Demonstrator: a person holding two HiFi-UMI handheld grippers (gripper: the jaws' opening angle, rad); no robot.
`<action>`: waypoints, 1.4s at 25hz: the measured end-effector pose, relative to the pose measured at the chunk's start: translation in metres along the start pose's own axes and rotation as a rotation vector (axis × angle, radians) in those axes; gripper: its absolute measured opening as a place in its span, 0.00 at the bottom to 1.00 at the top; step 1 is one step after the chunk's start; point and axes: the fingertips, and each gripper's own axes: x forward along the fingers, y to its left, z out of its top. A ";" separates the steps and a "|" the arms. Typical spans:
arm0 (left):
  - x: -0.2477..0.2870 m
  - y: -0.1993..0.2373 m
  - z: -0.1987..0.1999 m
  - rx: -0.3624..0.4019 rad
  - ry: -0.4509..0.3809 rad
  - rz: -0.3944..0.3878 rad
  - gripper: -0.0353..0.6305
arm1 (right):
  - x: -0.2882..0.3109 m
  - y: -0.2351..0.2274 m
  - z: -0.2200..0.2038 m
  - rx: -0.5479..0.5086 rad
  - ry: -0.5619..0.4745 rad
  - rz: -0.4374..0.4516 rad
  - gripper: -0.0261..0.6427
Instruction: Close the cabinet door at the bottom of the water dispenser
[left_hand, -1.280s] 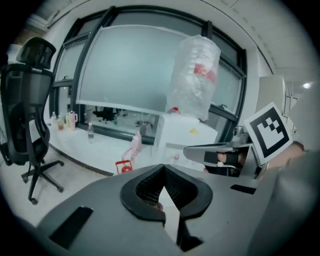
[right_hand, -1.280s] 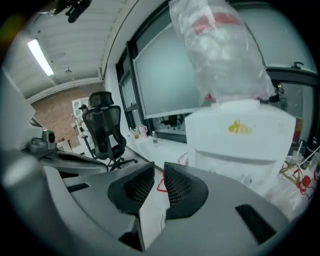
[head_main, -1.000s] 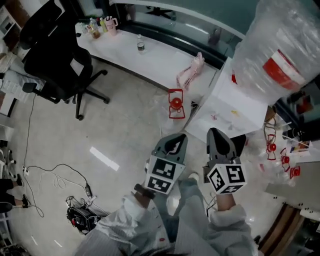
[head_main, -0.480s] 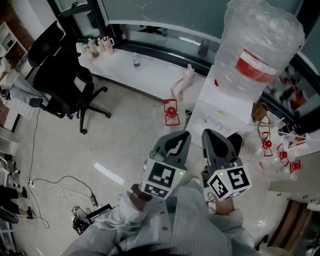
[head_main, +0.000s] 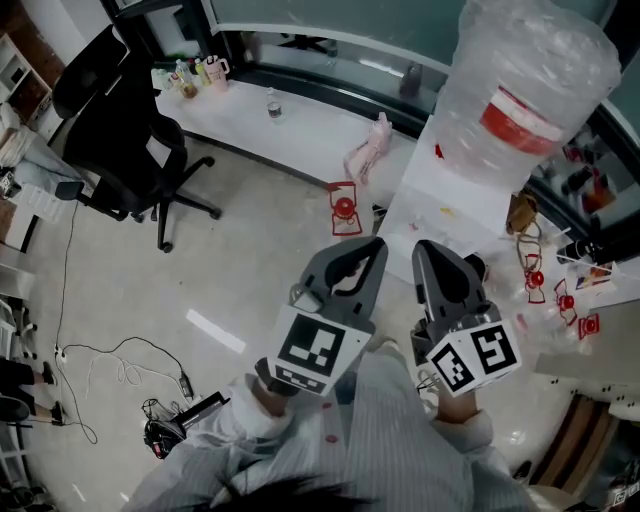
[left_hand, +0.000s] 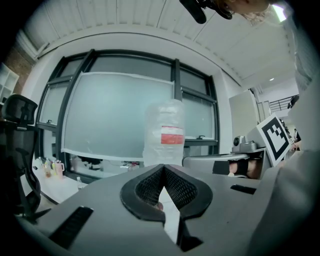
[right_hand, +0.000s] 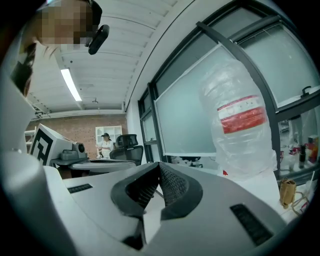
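Both grippers are sitting higher and nearer the head camera than a second ago. Side by side, the left gripper (head_main: 372, 250) and the right gripper (head_main: 426, 252) are pointing toward the dispenser (head_main: 455, 195), which is standing just ahead with its bottle (head_main: 530, 90) on top. Each pair of jaws is resting tip to tip, gripping nothing. The door at the dispenser's foot is lying out of sight under its white top. A chair (head_main: 120, 140) is standing well off left, by the desk (head_main: 300, 125).
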 end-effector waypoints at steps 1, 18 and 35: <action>0.000 0.001 0.000 -0.002 -0.002 0.001 0.07 | 0.002 0.001 0.000 0.001 0.001 0.004 0.06; -0.007 0.013 -0.011 -0.021 0.016 0.013 0.07 | 0.015 0.024 -0.009 0.008 0.030 0.039 0.06; -0.020 0.001 -0.013 -0.021 0.008 -0.014 0.07 | 0.003 0.036 -0.012 -0.012 0.035 0.034 0.06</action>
